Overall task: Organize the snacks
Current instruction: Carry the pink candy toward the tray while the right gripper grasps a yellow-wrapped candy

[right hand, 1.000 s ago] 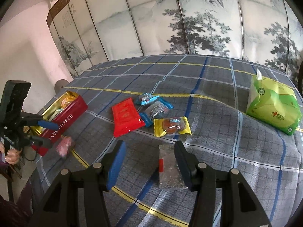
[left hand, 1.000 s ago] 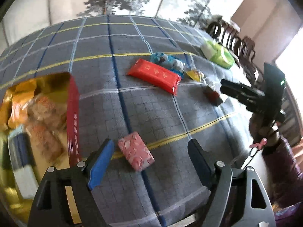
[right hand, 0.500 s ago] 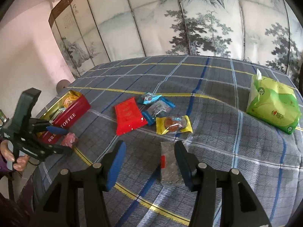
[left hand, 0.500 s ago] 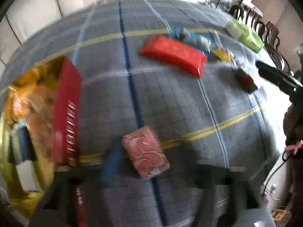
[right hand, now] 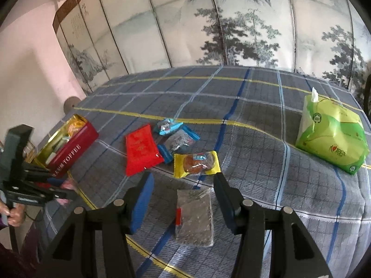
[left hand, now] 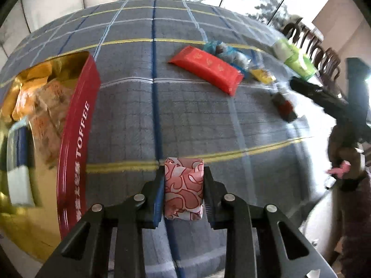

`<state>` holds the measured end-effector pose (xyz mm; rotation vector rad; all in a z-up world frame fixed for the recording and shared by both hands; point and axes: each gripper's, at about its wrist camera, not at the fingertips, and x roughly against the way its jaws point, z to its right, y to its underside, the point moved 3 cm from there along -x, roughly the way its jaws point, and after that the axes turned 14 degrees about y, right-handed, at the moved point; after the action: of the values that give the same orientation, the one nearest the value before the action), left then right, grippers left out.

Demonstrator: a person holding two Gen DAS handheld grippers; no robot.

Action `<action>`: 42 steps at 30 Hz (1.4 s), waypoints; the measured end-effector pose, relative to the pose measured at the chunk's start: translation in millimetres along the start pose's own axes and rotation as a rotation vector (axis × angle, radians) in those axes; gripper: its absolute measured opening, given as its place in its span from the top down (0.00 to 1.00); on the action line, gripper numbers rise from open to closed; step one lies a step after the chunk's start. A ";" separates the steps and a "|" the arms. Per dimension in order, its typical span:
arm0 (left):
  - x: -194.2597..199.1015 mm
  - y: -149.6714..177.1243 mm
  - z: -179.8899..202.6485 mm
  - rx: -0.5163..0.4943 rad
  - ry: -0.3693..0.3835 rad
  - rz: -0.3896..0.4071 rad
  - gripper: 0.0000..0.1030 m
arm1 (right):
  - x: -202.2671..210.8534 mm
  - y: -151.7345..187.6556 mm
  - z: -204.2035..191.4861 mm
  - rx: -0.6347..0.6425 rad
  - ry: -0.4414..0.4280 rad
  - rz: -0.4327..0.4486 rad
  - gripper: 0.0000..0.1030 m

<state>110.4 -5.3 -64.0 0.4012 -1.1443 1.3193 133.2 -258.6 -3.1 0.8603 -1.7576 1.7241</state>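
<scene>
Pink snack (left hand: 183,188) is clamped in left gripper (left hand: 183,173), right gripper (right hand: 183,186) fingers spread; carry level to toffee tin (left hand: 76,125) at 9 o'clock w/o squeezing.

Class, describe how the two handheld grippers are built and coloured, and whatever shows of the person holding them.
Each gripper, left and right, is a black plastic frame with triangular cut-outs and round silver pivot bolts. The fingers carry blue pads on their inner faces. The bare hand grips a black handle; at the other wrist there is a dark purple sleeve and a pink tie.

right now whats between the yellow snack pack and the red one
In the right wrist view, a clear snack pack with blue ends lies between the yellow pack and the red pack.
</scene>
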 end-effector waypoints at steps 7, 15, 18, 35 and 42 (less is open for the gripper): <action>17.7 8.5 10.3 0.021 0.049 0.031 0.75 | -31.5 -15.5 -12.9 0.122 0.015 -0.081 0.47; 24.7 9.0 19.6 0.001 0.070 0.042 0.75 | -65.6 -23.9 -25.0 0.238 0.090 -0.130 0.47; 26.1 8.9 20.9 0.000 0.072 0.048 0.75 | -73.0 -21.9 -27.6 0.256 0.102 -0.142 0.64; 74.3 25.2 11.2 0.050 0.077 0.169 0.75 | 20.0 30.4 -86.9 0.063 -0.043 0.039 0.74; 113.7 36.8 -13.7 0.095 0.035 0.241 0.75 | 6.4 49.9 -94.6 -0.045 -0.072 0.013 0.74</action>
<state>65.3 77.6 10.5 0.3150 -1.1292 1.5900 85.5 -165.5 -26.7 0.9031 -1.8453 1.6748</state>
